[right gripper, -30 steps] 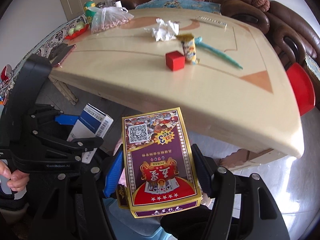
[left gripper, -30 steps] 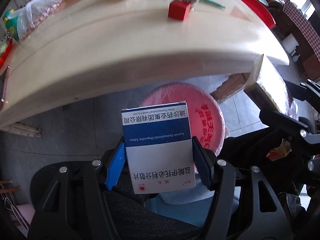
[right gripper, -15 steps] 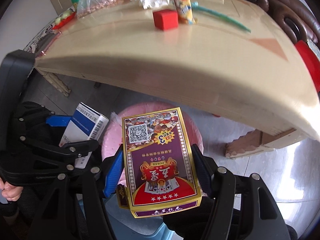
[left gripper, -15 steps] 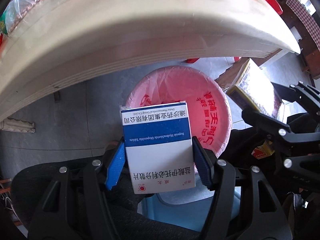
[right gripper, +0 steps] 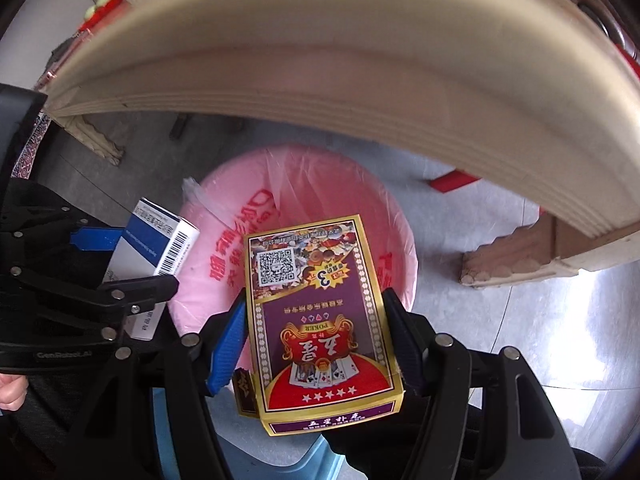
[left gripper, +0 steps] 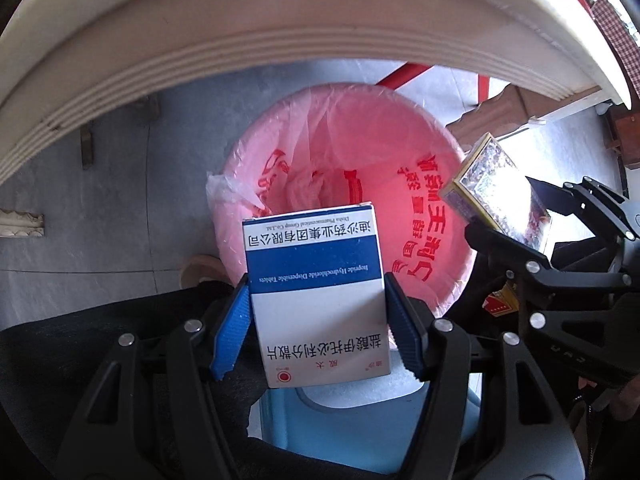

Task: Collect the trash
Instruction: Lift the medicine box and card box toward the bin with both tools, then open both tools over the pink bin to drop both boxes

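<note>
My left gripper (left gripper: 316, 312) is shut on a blue-and-white medicine box (left gripper: 316, 296), its blue pads pressing both sides. The box hangs over the near rim of a bin lined with a pink bag (left gripper: 360, 152) on the floor. My right gripper (right gripper: 316, 320) is shut on a purple-and-gold playing-card box (right gripper: 320, 320), also above the pink-lined bin (right gripper: 224, 208). In the left wrist view the card box (left gripper: 496, 200) shows at the bin's right edge. The right wrist view catches the medicine box (right gripper: 160, 248) at the bin's left edge. Crumpled trash lies deep in the bag.
The cream table edge (left gripper: 240, 40) arches overhead in both views. A carved table leg (right gripper: 512, 264) stands right of the bin on the grey tile floor. A light blue stool (left gripper: 340, 424) is just below the grippers. A hand (right gripper: 12, 392) grips the left tool.
Both grippers have sunk from above the tabletop to below its edge, still holding their boxes. The tabletop items have left view and the pink bin has grown large under both boxes.
</note>
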{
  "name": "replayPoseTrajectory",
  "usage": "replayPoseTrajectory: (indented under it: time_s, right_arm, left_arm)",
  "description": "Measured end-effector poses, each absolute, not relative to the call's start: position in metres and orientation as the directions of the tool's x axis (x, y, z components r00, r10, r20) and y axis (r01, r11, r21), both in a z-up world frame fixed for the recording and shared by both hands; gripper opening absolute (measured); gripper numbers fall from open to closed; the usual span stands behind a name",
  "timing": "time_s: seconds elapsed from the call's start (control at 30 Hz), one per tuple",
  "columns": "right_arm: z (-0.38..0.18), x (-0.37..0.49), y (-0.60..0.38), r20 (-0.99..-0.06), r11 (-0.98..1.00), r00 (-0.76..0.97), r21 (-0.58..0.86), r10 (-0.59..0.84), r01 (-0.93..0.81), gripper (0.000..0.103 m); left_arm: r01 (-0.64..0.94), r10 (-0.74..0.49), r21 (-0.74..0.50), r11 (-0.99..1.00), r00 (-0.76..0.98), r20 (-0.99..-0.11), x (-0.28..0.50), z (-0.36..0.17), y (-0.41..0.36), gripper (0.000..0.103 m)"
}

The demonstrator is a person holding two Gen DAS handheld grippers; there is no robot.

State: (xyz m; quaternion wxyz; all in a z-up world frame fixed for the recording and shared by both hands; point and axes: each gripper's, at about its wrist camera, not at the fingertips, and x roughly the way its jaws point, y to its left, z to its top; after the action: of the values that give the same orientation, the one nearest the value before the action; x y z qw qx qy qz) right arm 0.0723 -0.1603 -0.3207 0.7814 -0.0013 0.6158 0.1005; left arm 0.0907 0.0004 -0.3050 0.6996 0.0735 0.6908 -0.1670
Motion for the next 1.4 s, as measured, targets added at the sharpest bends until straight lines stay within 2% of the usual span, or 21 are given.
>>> replayPoseTrajectory:
  time_s: [0.17, 0.27, 0.37, 0.5, 0.57, 0.87, 0.97, 1.03, 1.07, 1.2, 1.4]
  right_arm:
    - [-0.348, 0.079, -0.161, -0.974, 0.980, 0.170, 0.125, 0.151, -0.158, 0.063]
    - [-0.363, 0.082, -0.159, -0.979, 0.977, 0.137, 0.130, 0.154, -0.167, 0.063]
    - [-0.376, 0.084, -0.158, -0.980, 0.975, 0.107, 0.147, 0.166, -0.168, 0.063]
    - [-0.386, 0.089, -0.158, -0.978, 0.971, 0.080, 0.177, 0.192, -0.162, 0.063]
    - [-0.392, 0.091, -0.156, -0.975, 0.967, 0.065, 0.198, 0.210, -0.162, 0.063]
    - [-0.401, 0.094, -0.157, -0.975, 0.964, 0.054, 0.204, 0.216, -0.173, 0.064]
    - [-0.402, 0.092, -0.153, -0.971, 0.958, 0.048, 0.221, 0.234, -0.184, 0.067]
    - [-0.402, 0.092, -0.150, -0.969, 0.955, 0.051, 0.227, 0.240, -0.190, 0.079]
    - [-0.401, 0.091, -0.150, -0.968, 0.955, 0.059, 0.227, 0.242, -0.191, 0.079]
    - [-0.399, 0.092, -0.151, -0.969, 0.958, 0.073, 0.217, 0.234, -0.185, 0.086]
    - [-0.398, 0.092, -0.154, -0.967, 0.958, 0.076, 0.226, 0.242, -0.174, 0.086]
  left_arm:
    - [0.309, -0.106, -0.116, 0.944, -0.050, -0.993, 0.100, -0.329, 0.001, 0.063]
    - [0.317, -0.031, -0.037, 0.948, -0.026, -0.999, 0.105, -0.344, 0.000, 0.063]
    - [0.281, -0.101, -0.126, 0.951, -0.102, -0.990, 0.112, -0.357, 0.001, 0.063]
    - [0.284, -0.070, -0.095, 0.954, -0.095, -0.993, 0.118, -0.363, -0.002, 0.063]
    - [0.283, -0.099, -0.130, 0.950, -0.121, -0.988, 0.119, -0.368, -0.006, 0.062]
    - [0.272, -0.095, -0.123, 0.955, -0.113, -0.989, 0.127, -0.370, -0.004, 0.063]
    - [0.263, -0.097, -0.126, 0.956, -0.118, -0.988, 0.128, -0.368, -0.003, 0.064]
    - [0.255, -0.101, -0.125, 0.959, -0.105, -0.989, 0.130, -0.365, -0.003, 0.076]
    - [0.248, -0.102, -0.123, 0.961, -0.096, -0.990, 0.130, -0.364, -0.001, 0.078]
    - [0.212, -0.118, -0.134, 0.968, -0.084, -0.989, 0.132, -0.361, 0.004, 0.078]
    - [0.202, -0.116, -0.131, 0.971, -0.087, -0.989, 0.131, -0.362, 0.005, 0.079]
